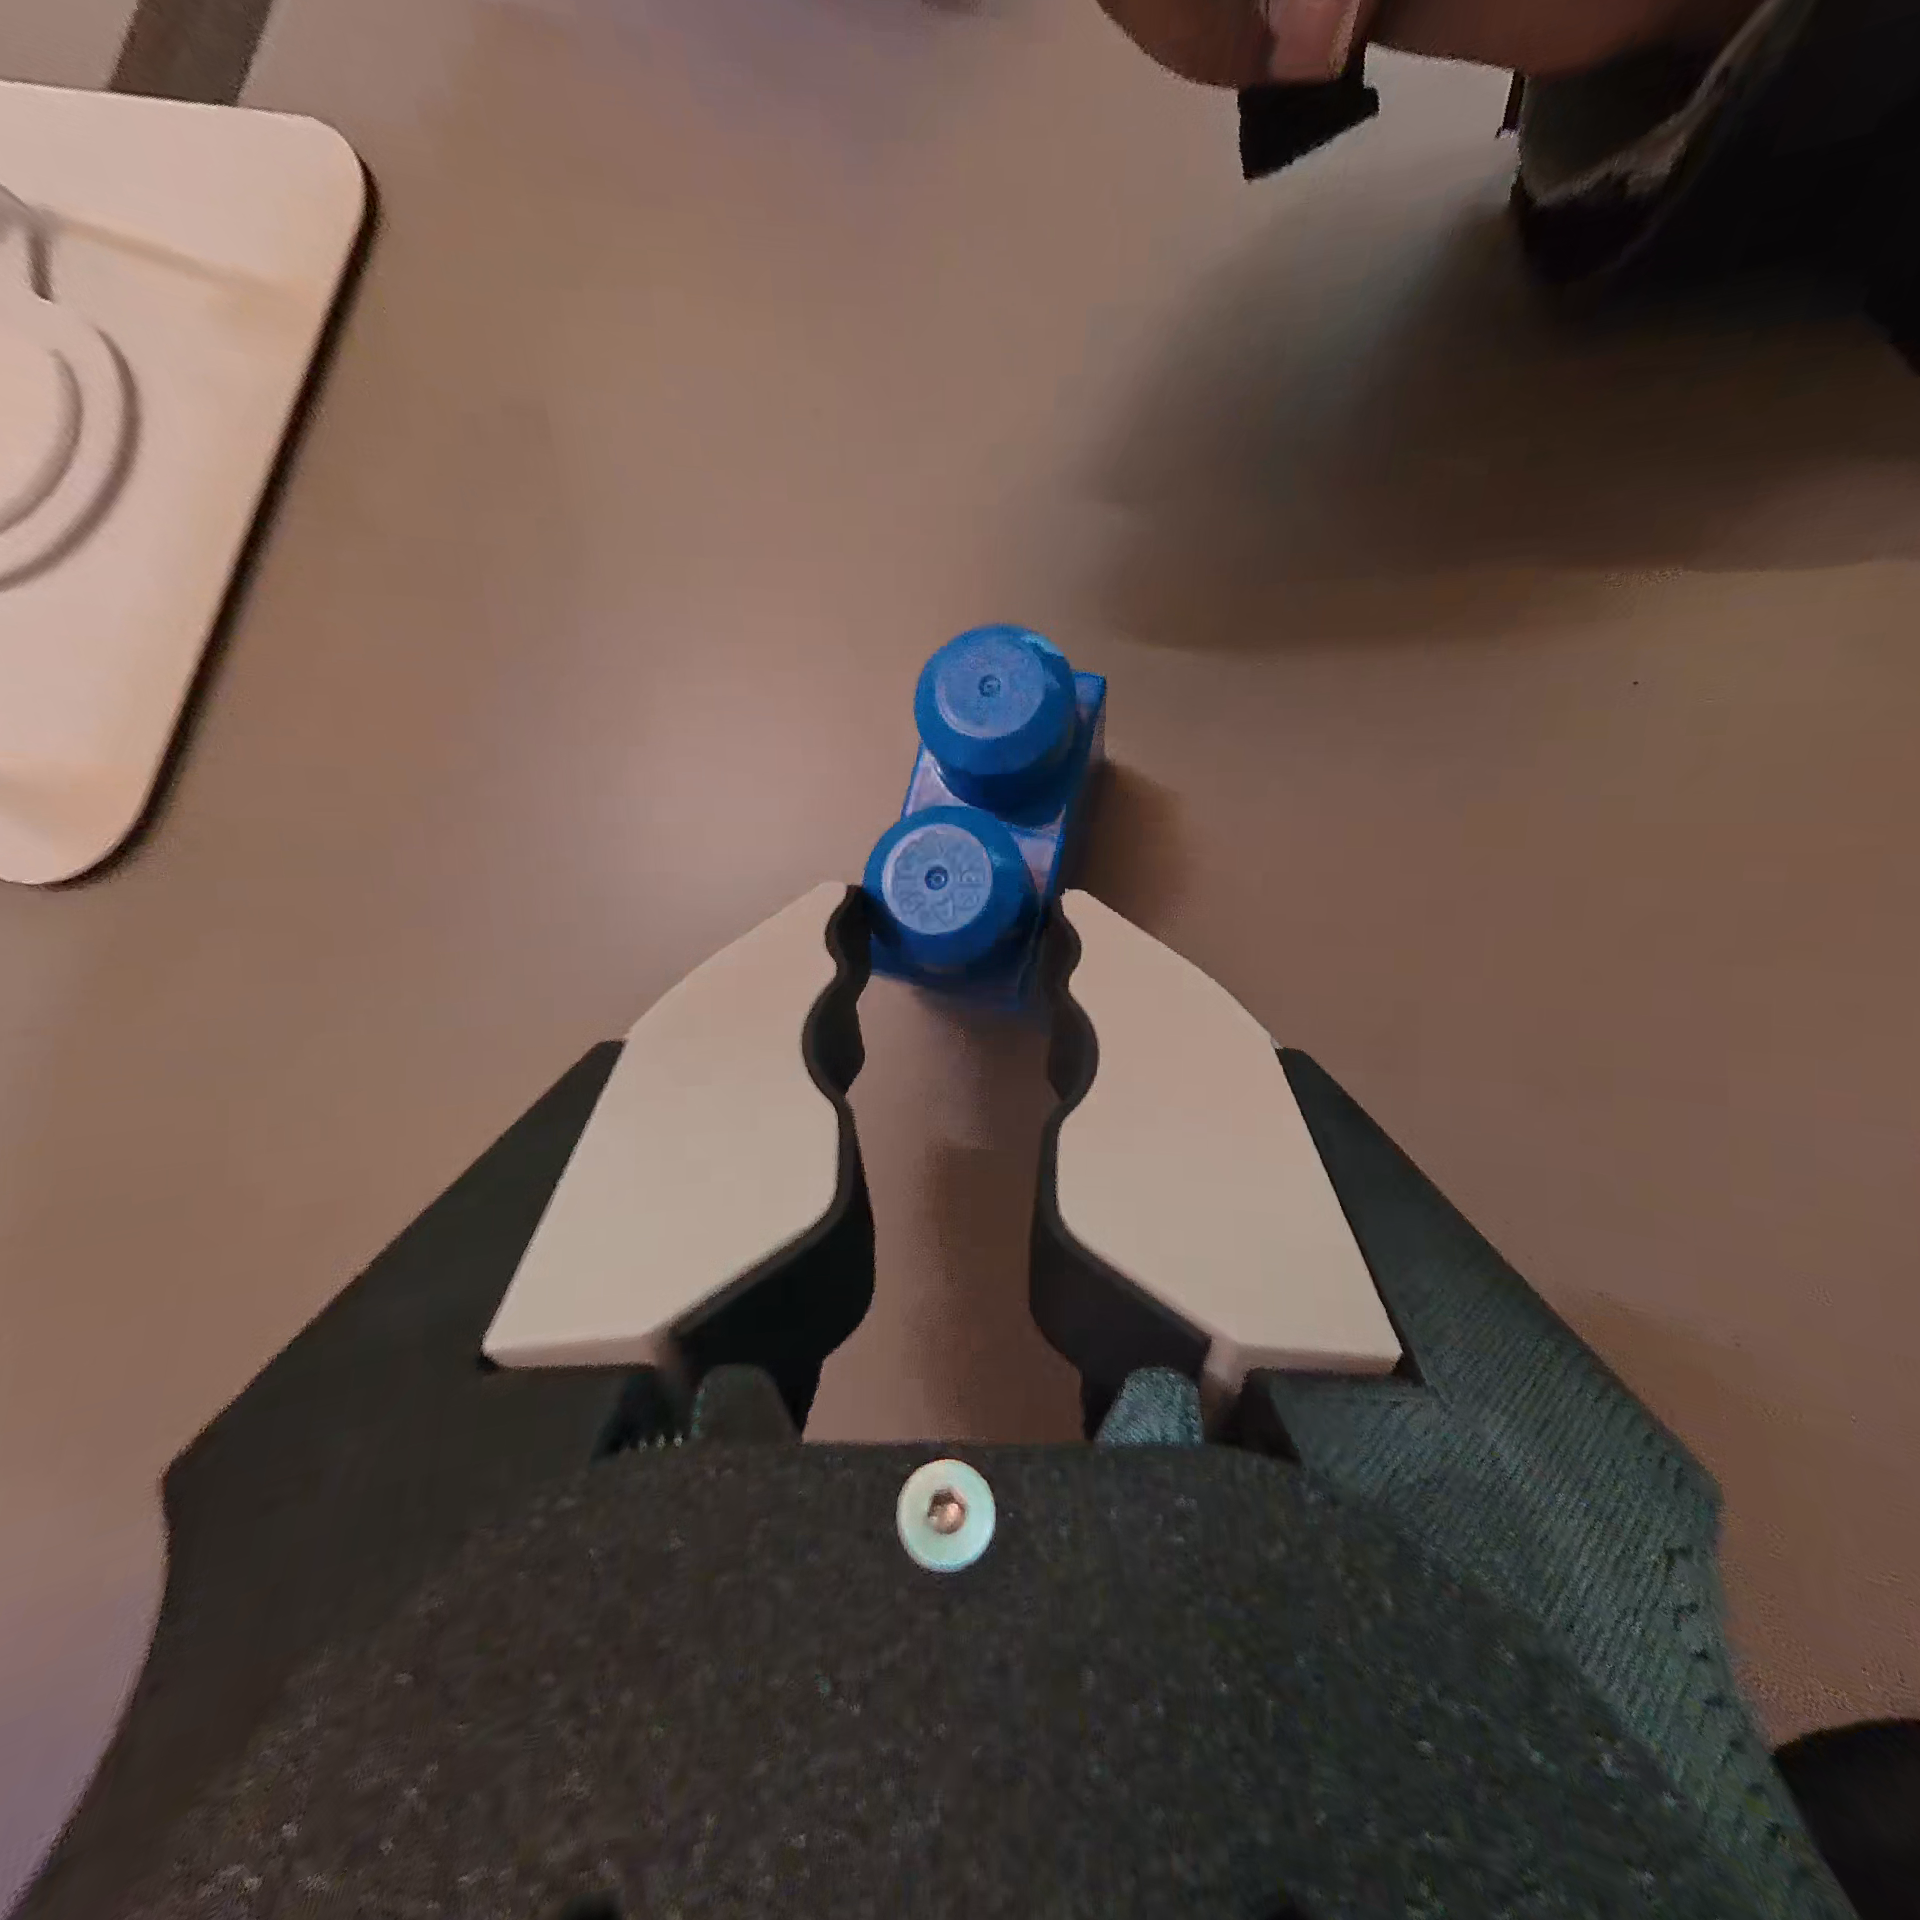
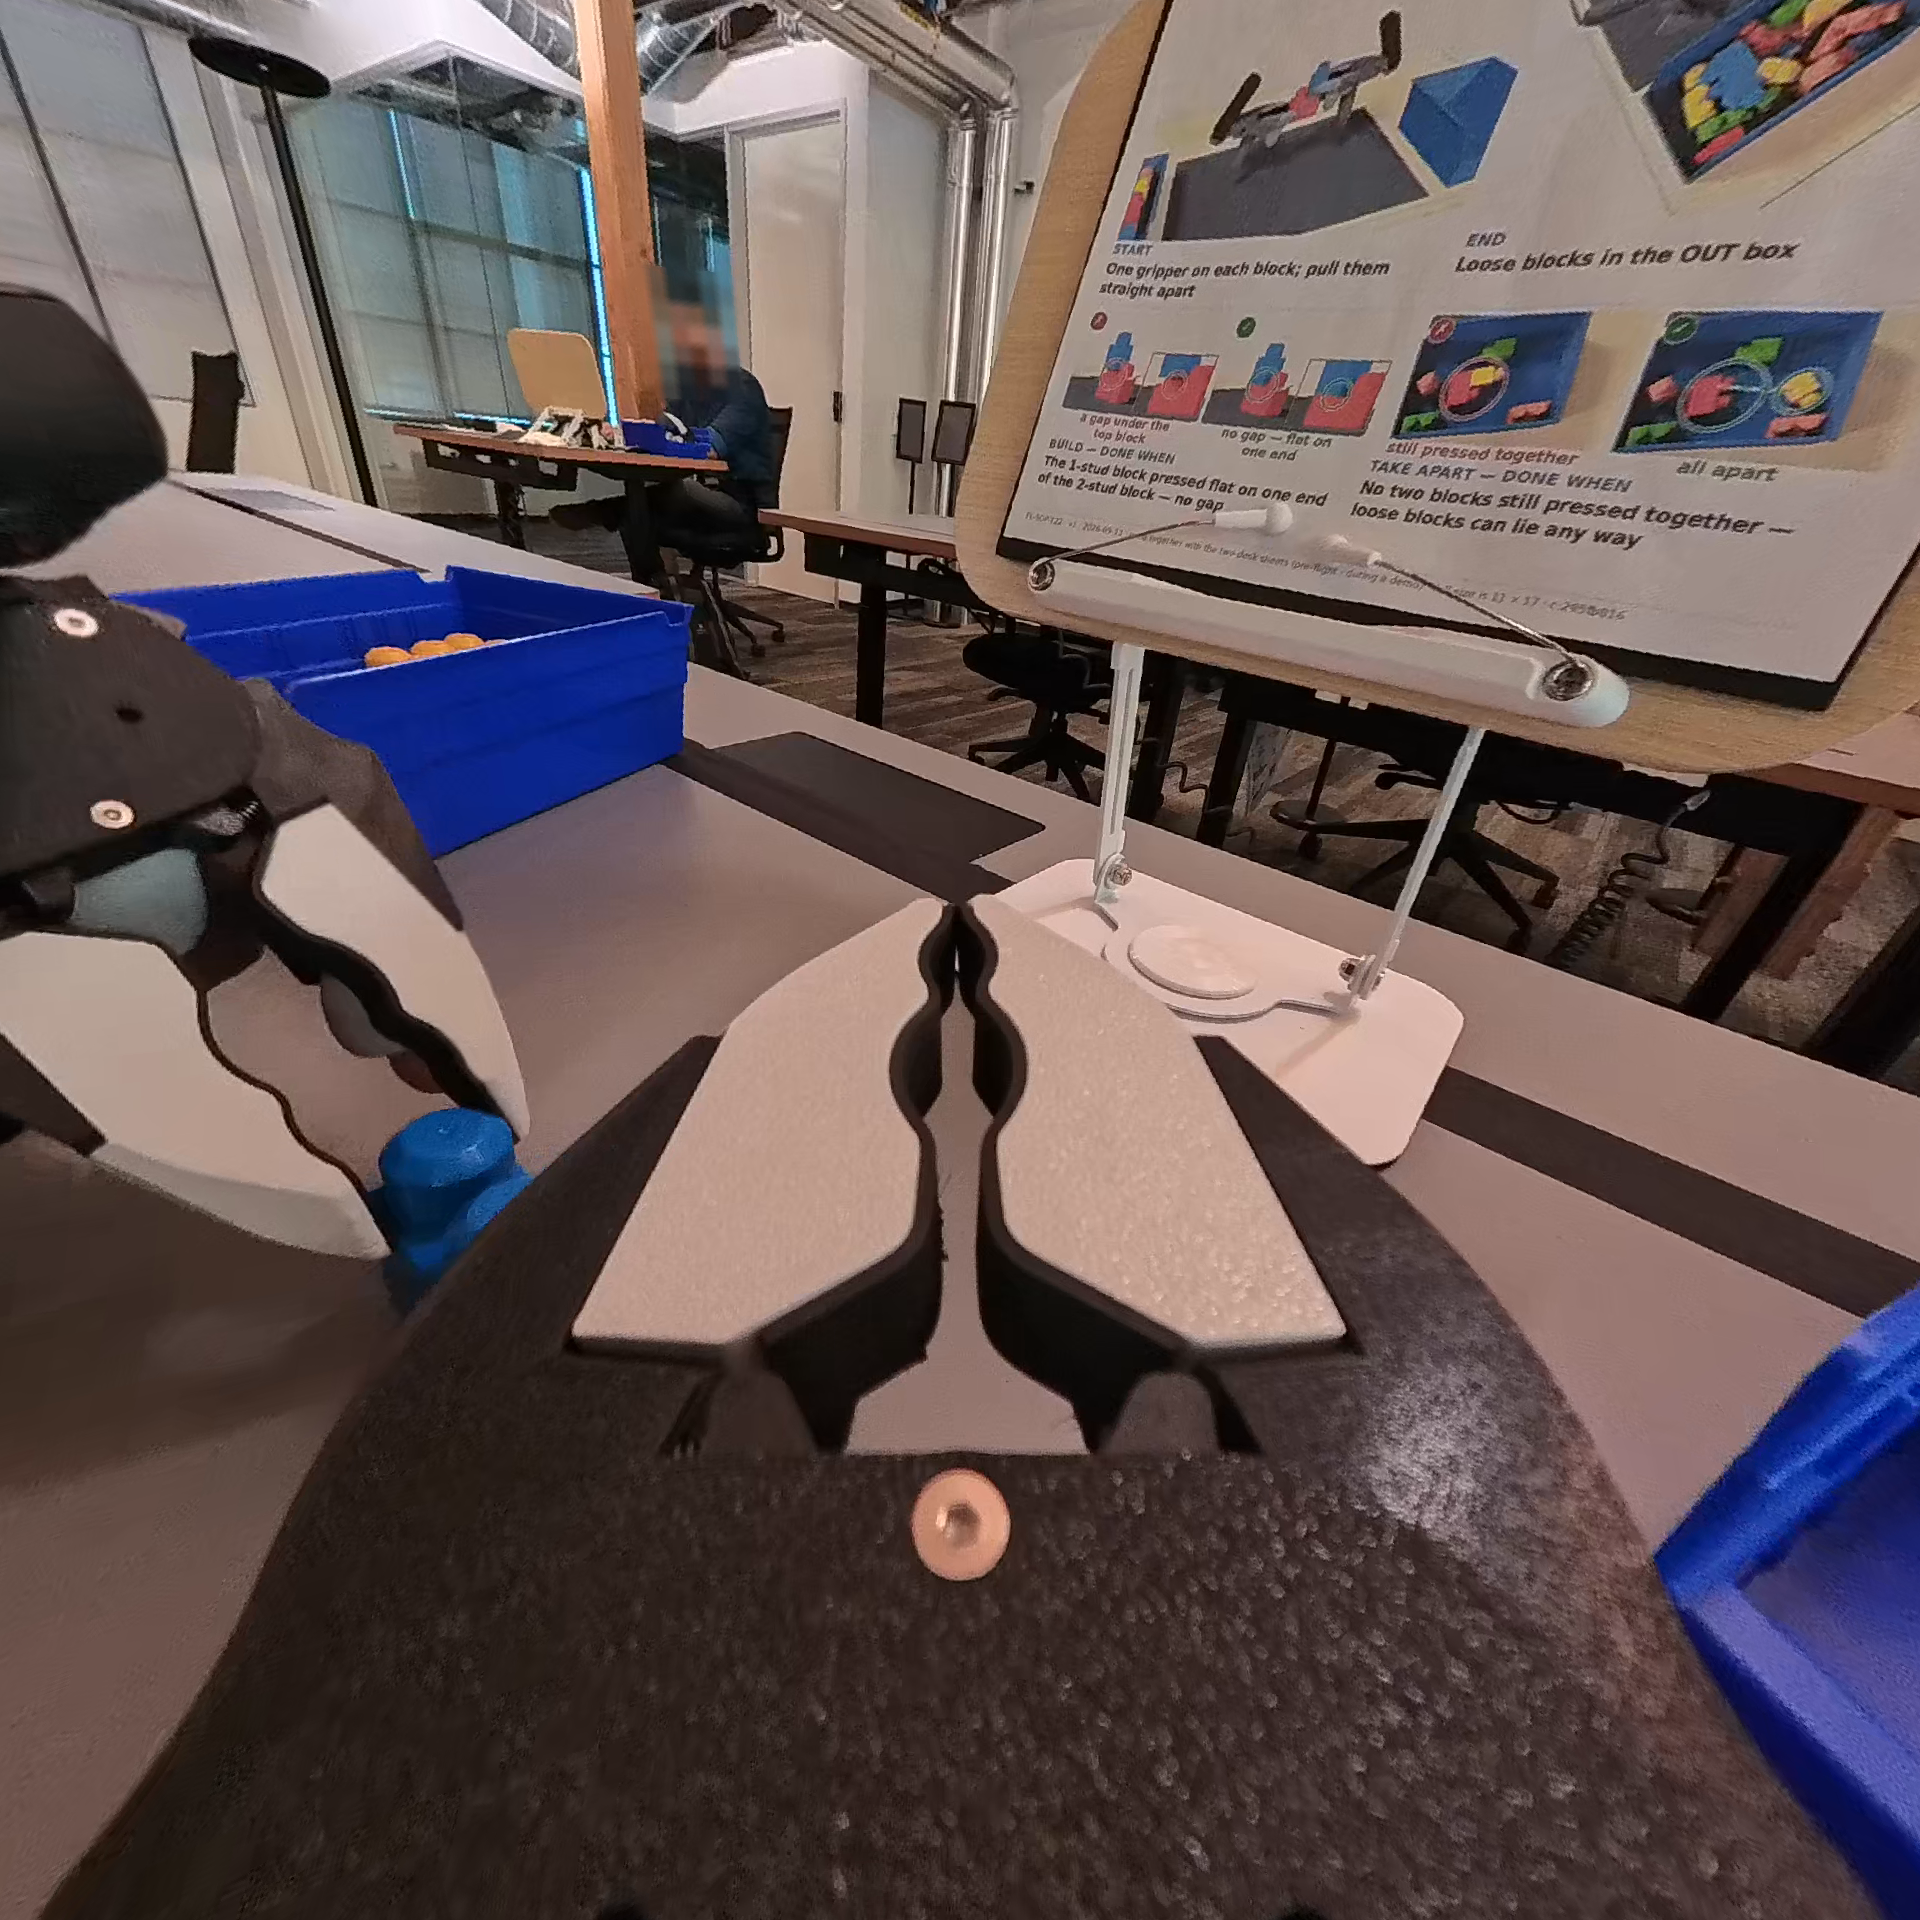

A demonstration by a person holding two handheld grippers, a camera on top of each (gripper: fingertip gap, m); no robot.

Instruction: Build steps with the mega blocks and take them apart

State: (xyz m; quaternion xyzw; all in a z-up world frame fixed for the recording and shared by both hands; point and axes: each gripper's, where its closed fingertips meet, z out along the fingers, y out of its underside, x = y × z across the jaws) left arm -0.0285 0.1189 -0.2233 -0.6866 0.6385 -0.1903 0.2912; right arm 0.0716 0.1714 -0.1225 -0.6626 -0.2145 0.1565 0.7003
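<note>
A blue two-stud mega block (image 1: 987, 810) is seen from above over the brown-grey table top, studs towards the camera. My left gripper (image 1: 956, 920) is shut on the block's near end, one fingertip on each side. In the right wrist view the left gripper (image 2: 442, 1184) comes in from the left and holds the same blue block (image 2: 457, 1143) low at the table. My right gripper (image 2: 951, 920) is shut and empty, raised above the table to the right of the block.
A white stand base (image 1: 125, 468) lies left of the block; it carries an instruction board (image 2: 1455, 312). Blue bins (image 2: 468, 707) holding orange blocks stand at the back left. Another blue bin (image 2: 1808, 1558) is at the near right. A person sits at a far desk. About 15 centimetres separates my left fingertips from my right.
</note>
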